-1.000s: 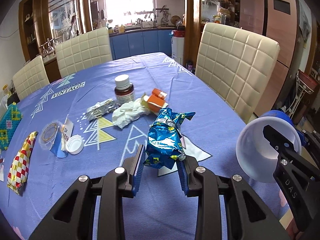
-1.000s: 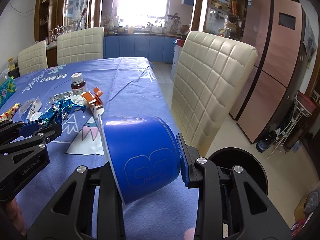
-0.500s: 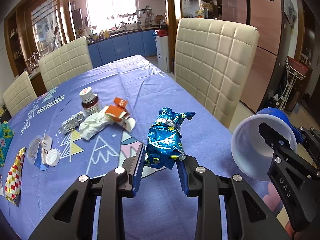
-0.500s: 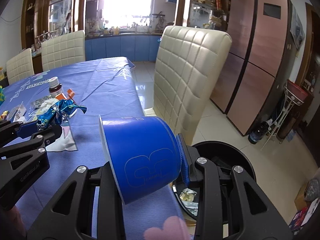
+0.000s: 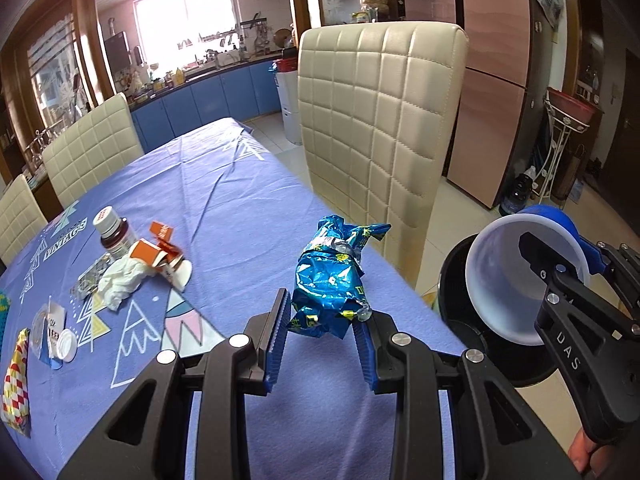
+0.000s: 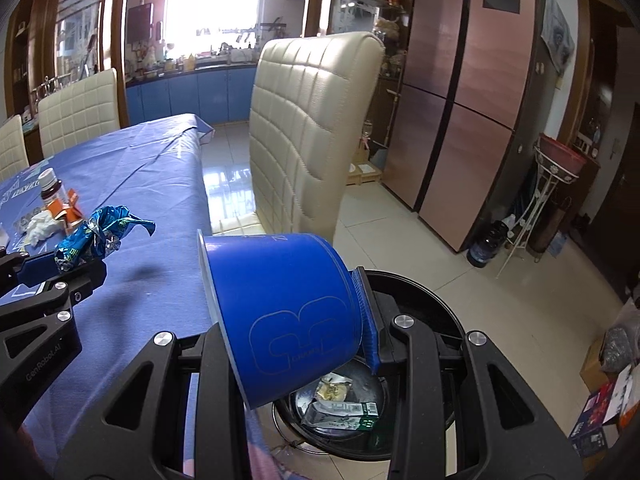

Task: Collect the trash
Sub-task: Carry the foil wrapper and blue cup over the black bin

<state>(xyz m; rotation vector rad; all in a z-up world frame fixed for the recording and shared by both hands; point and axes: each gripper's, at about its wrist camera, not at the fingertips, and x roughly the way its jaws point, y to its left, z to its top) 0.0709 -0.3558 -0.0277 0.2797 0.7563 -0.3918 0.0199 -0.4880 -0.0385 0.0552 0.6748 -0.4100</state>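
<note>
My left gripper [image 5: 320, 320] is shut on a crumpled blue foil wrapper [image 5: 334, 276] and holds it above the table's right edge; the wrapper also shows in the right wrist view [image 6: 96, 236]. My right gripper [image 6: 292, 320] is shut on a blue paper cup [image 6: 280, 312], tipped on its side, white inside [image 5: 516, 276]. It hangs over a black round trash bin [image 6: 420, 292] on the floor beside the table, with several wrappers inside.
On the blue tablecloth [image 5: 224, 200] lie a brown bottle [image 5: 114, 232], an orange torn box [image 5: 156, 248], a white tissue [image 5: 122, 284], a white cap [image 5: 66, 346] and a checked wrapper [image 5: 16, 380]. A cream chair [image 5: 380, 140] stands by the table edge.
Both grippers have swung right, away from the table middle, carrying the wrapper and the cup. The trash bin has come into view under the cup.
</note>
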